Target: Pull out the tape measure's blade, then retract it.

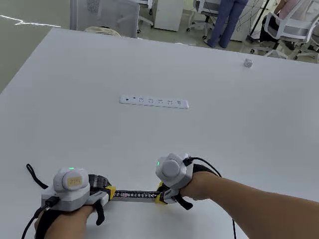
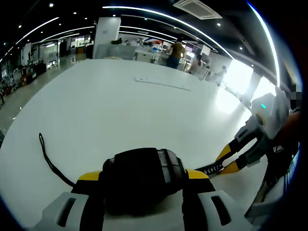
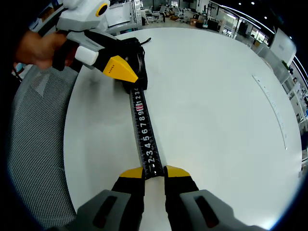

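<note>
The tape measure (image 1: 101, 181) is lying by the desk's (image 1: 199, 64) near edge. Its blade (image 3: 144, 134) is stretching flat along that edge, out of the black case (image 2: 142, 185) toward the right. The left gripper (image 1: 110, 191) is clamping the case between its yellow-tipped fingers (image 2: 89, 176). The right gripper (image 3: 154, 172) is pinching the blade's free end, fingers almost together.

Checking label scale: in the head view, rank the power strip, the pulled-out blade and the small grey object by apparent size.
1. power strip.
2. blade, shorter and thinner despite being nearer.
3. small grey object, tiny, but farthest away.
</note>
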Motion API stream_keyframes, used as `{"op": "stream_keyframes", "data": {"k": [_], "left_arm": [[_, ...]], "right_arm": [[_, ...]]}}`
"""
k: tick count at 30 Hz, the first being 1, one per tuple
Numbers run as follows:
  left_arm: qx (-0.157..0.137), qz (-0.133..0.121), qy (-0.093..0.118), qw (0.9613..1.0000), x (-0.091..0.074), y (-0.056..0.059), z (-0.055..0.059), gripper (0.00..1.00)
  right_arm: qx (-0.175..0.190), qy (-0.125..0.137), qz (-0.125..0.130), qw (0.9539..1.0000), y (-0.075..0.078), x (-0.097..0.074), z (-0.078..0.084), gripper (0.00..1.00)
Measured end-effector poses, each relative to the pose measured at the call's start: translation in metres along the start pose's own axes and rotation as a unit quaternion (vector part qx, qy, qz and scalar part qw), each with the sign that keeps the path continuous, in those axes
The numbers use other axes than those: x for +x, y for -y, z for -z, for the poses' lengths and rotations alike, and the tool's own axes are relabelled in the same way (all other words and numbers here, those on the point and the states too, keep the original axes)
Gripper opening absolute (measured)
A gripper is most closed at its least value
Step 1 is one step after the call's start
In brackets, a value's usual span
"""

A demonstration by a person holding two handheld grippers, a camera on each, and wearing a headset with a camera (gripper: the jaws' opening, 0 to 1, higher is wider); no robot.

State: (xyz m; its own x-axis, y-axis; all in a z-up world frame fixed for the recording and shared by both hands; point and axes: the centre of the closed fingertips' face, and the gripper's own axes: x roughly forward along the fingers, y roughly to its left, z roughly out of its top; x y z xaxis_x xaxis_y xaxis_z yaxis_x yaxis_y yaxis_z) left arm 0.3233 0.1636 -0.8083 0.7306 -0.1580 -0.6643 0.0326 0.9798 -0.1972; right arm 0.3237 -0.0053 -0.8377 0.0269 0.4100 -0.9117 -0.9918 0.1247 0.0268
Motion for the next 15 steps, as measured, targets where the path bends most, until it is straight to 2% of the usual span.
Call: {"op": "stream_keyframes", "data": {"k": [15], "left_arm": [[0.0,0.001,-0.001,1.0,0.0003,-0.0002,0.0003,0.62]], "right_arm": [[-0.004,0.009,-0.004,0.9999,-0.0028,0.0036,-0.0088,0.15]]}}
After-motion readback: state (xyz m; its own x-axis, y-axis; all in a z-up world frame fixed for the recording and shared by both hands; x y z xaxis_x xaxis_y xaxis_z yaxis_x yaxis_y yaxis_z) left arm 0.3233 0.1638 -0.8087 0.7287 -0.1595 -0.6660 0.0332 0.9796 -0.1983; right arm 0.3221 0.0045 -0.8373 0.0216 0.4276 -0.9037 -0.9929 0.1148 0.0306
